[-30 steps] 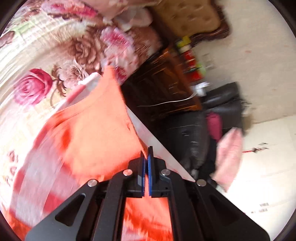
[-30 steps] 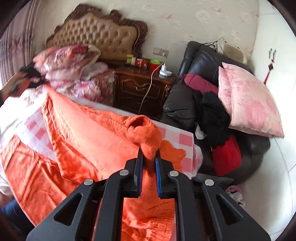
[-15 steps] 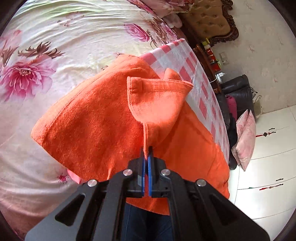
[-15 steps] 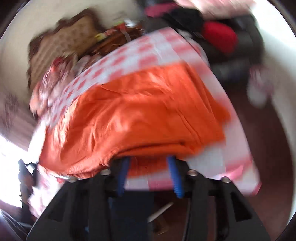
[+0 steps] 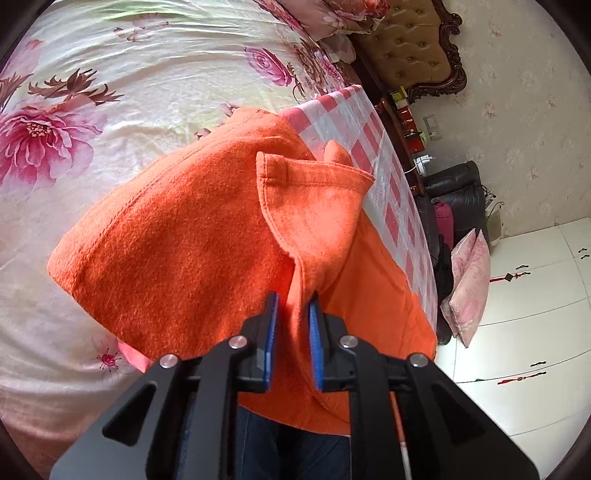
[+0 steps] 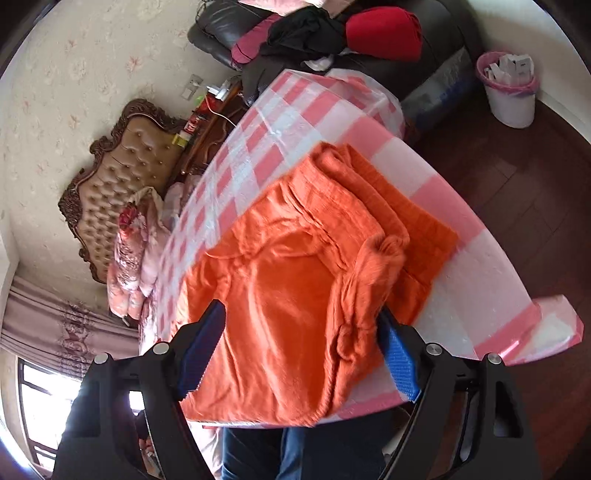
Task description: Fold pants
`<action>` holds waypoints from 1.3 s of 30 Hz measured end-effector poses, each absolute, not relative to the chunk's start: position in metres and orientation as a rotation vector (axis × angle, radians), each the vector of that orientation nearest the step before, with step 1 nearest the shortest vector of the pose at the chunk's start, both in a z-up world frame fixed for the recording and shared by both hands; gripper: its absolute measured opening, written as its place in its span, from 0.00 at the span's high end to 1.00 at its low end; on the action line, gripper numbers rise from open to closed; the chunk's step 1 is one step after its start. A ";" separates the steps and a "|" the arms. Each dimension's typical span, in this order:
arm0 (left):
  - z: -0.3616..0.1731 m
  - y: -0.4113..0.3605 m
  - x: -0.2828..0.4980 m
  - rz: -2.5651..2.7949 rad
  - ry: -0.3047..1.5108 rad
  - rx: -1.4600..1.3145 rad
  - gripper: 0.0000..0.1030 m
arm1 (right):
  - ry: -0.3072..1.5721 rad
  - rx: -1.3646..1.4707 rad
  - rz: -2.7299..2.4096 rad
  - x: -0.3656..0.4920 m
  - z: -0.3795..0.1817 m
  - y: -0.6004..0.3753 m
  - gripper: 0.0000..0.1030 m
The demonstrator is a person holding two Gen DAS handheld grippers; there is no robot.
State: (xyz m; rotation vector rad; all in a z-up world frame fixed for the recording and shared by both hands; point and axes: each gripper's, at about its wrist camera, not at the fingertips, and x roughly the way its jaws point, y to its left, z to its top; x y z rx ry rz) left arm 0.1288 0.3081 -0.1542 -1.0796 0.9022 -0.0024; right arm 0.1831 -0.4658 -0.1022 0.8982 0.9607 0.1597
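The orange pants (image 5: 192, 251) lie folded over on the bed, partly on the pink-and-white checked cloth (image 5: 369, 147). My left gripper (image 5: 293, 328) is at their near edge. Its jaws are opening, and a raised flap of the orange fabric still runs between the blue pads (image 5: 271, 328) without being pinched. In the right wrist view the pants (image 6: 280, 280) spread over the checked cloth (image 6: 280, 122) with a bunched waistband at the right. My right gripper (image 6: 301, 312) hovers over their near edge. Its jaws are opening wide, the cloth lies loose below them, and the right pad (image 6: 397, 354) brushes the bunch.
A floral bedsheet (image 5: 110, 92) covers the bed to the left. A tufted headboard (image 6: 125, 177) and nightstand stand at the far end. A black armchair (image 6: 332, 33) piled with clothes and a lined waste bin (image 6: 509, 88) stand on the wood floor. The person's jeans (image 6: 288, 454) are at the bed edge.
My left gripper swept across and down with the pants, laid them over, then parted its jaws. My right gripper rolled, dropped lower, let go of the orange cloth and opened wide.
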 end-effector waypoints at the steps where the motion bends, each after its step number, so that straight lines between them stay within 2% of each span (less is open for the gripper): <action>1: -0.154 0.310 0.129 -0.007 0.896 -1.088 0.78 | 0.953 0.901 0.173 0.185 -0.100 -0.466 0.23; 4: -0.152 0.315 0.133 -0.019 0.873 -1.116 0.66 | 0.974 0.871 0.175 0.198 -0.099 -0.463 0.23; 6: -0.151 0.317 0.140 -0.021 0.871 -1.132 0.63 | 1.016 0.824 0.156 0.208 -0.103 -0.458 0.30; 8: -0.147 0.322 0.148 -0.007 0.864 -1.116 0.61 | 1.033 0.804 0.153 0.211 -0.105 -0.455 0.53; 9: -0.147 0.325 0.151 0.001 0.865 -1.114 0.61 | 1.035 0.798 0.160 0.212 -0.105 -0.453 0.61; 10: -0.148 0.329 0.157 -0.002 0.865 -1.125 0.61 | 1.045 0.785 0.168 0.214 -0.105 -0.450 0.73; 12: -0.148 0.335 0.166 -0.004 0.865 -1.135 0.61 | 1.054 0.737 0.154 0.216 -0.103 -0.445 0.78; 15: -0.146 0.340 0.182 0.028 0.903 -1.102 0.75 | 1.040 0.678 0.136 0.215 -0.093 -0.439 0.81; 16: -0.147 0.340 0.189 0.050 0.941 -1.083 0.95 | 1.035 0.677 0.134 0.215 -0.091 -0.440 0.82; 17: -0.148 0.341 0.193 0.053 0.957 -1.072 0.99 | 1.029 0.682 0.130 0.215 -0.089 -0.441 0.83; 23: -0.111 0.350 0.226 0.044 0.948 -1.017 0.99 | 1.014 0.708 0.117 0.240 -0.059 -0.455 0.85; 27: -0.024 0.362 0.250 0.012 0.799 -0.941 0.99 | 0.836 0.675 0.220 0.277 0.009 -0.460 0.86; 30: 0.014 0.360 0.222 -0.011 0.695 -0.920 0.99 | 0.758 0.635 0.244 0.275 0.039 -0.459 0.86; 33: -0.011 0.353 0.173 0.012 0.740 -0.955 0.99 | 0.816 0.658 0.191 0.266 0.015 -0.467 0.86; 39: -0.116 0.347 0.087 0.124 0.870 -1.077 0.99 | 1.003 0.804 0.045 0.232 -0.084 -0.504 0.86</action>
